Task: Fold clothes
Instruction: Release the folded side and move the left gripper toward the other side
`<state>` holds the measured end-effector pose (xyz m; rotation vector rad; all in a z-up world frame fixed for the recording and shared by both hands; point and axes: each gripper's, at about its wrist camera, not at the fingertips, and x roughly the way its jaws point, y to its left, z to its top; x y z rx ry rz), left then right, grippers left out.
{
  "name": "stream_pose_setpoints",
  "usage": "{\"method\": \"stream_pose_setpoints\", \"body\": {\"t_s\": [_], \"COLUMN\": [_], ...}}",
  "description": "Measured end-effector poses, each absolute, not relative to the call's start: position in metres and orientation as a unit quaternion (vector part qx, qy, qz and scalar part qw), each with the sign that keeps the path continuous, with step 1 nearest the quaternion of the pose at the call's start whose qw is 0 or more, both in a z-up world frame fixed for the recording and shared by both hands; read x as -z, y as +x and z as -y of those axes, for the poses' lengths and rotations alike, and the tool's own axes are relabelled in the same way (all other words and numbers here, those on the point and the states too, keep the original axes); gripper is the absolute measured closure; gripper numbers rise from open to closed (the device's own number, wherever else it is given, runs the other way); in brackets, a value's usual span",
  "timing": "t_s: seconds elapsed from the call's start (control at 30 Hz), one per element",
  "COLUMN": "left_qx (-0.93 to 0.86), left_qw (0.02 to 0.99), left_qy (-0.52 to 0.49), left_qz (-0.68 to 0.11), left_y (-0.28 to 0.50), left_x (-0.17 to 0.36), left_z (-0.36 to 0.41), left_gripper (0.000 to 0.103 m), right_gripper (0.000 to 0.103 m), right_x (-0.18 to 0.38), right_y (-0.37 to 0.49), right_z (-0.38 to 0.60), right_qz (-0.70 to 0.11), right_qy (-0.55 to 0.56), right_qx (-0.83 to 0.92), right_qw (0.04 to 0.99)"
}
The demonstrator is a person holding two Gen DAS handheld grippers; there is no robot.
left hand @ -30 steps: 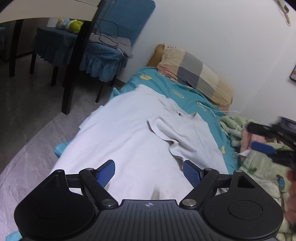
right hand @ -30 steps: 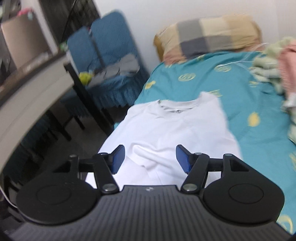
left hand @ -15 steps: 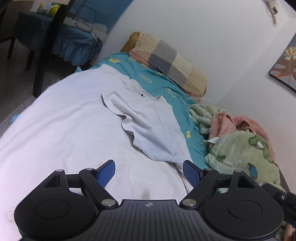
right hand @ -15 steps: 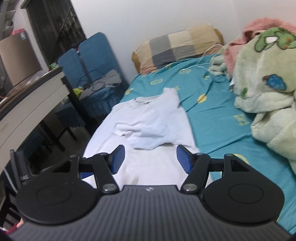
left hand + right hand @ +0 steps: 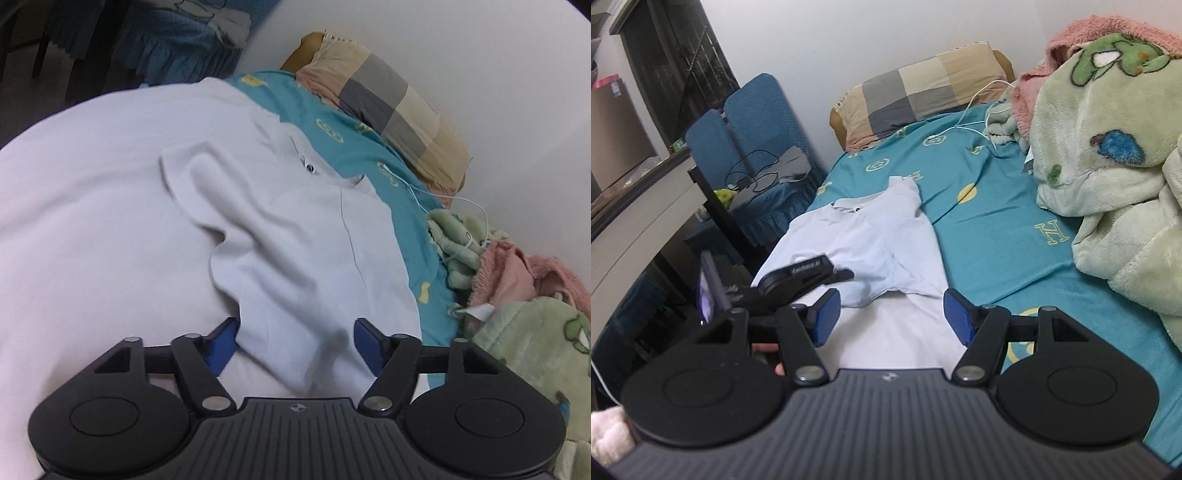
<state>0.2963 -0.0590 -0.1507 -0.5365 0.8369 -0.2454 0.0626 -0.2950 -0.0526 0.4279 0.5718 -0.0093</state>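
On the bed [image 5: 997,236] a white shirt [image 5: 295,240] lies flat, one sleeve folded inward; most folding remains. The left gripper [image 5: 295,345], jaws just closing, straddles that folded edge without pinching. The right gripper [image 5: 892,314] hovers half-open, empty.

White shirt [image 5: 303,236], teal sheet [image 5: 993,236], seemingly checked pillow [image 5: 391,99]

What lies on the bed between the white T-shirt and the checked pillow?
In the right wrist view, only bare teal bedsheet lies between the white T-shirt and the checked pillow.
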Motion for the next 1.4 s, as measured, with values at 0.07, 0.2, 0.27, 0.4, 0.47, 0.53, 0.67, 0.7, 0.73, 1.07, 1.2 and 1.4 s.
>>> {"method": "stream_pose_setpoints", "body": {"t_s": [0.07, 0.2, 0.27, 0.4, 0.47, 0.53, 0.67, 0.7, 0.73, 1.07, 1.2, 1.4], "left_qx": [0.111, 0.069, 0.042, 0.039, 0.041, 0.05, 0.085, 0.097, 0.109, 0.21, 0.248, 0.274], "left_qw": [0.876, 0.901, 0.912, 0.913, 0.913, 0.915, 0.914, 0.913, 0.912, 0.887, 0.869, 0.861], "left_qy": [-0.239, -0.197, -0.163, -0.131, -0.123, -0.105, -0.067, -0.061, -0.057, -0.019, -0.031, -0.001], "left_qz": [-0.404, -0.382, -0.374, -0.384, -0.386, -0.385, -0.391, -0.391, -0.39, -0.411, -0.426, -0.429], "left_y": [0.308, 0.32, 0.323, 0.317, 0.304, 0.286, 0.237, 0.221, 0.205, 0.066, 0.043, 0.03], "left_x": [0.149, 0.134, 0.127, 0.12, 0.115, 0.108, 0.092, 0.088, 0.083, 0.081, 0.094, 0.115], "left_z": [0.064, 0.058, 0.053, 0.045, 0.041, 0.04, 0.044, 0.046, 0.049, 0.106, 0.132, 0.168], "left_gripper": [0.097, 0.098, 0.098, 0.092, 0.079, 0.07, 0.059, 0.058, 0.055, 0.046, 0.046, 0.045], "right_gripper": [0.038, 0.038, 0.038, 0.038, 0.038, 0.038, 0.038, 0.038, 0.038, 0.038, 0.036, 0.023], "right_x": [0.056, 0.062, 0.061, 0.059, 0.058, 0.057, 0.055, 0.055, 0.054, 0.044, 0.041, 0.038], "right_y": [0.067, 0.071, 0.071, 0.069, 0.067, 0.066, 0.063, 0.062, 0.062, 0.051, 0.047, 0.041], "right_z": [0.297, 0.3, 0.301, 0.3, 0.3, 0.3, 0.3, 0.299, 0.299, 0.306, 0.311, 0.325], "right_qz": [-0.285, -0.29, -0.288, -0.283, -0.281, -0.28, -0.278, -0.278, -0.279, -0.265, -0.262, -0.251], "right_qy": [0.213, 0.218, 0.219, 0.219, 0.216, 0.217, 0.217, 0.216, 0.216, 0.205, 0.195, 0.194], "right_qx": [0.004, 0.002, 0.003, 0.002, 0.003, 0.003, 0.002, 0.003, 0.002, 0.005, 0.022, 0.037], "right_qw": [0.935, 0.932, 0.932, 0.934, 0.935, 0.935, 0.936, 0.936, 0.936, 0.942, 0.945, 0.948]}}
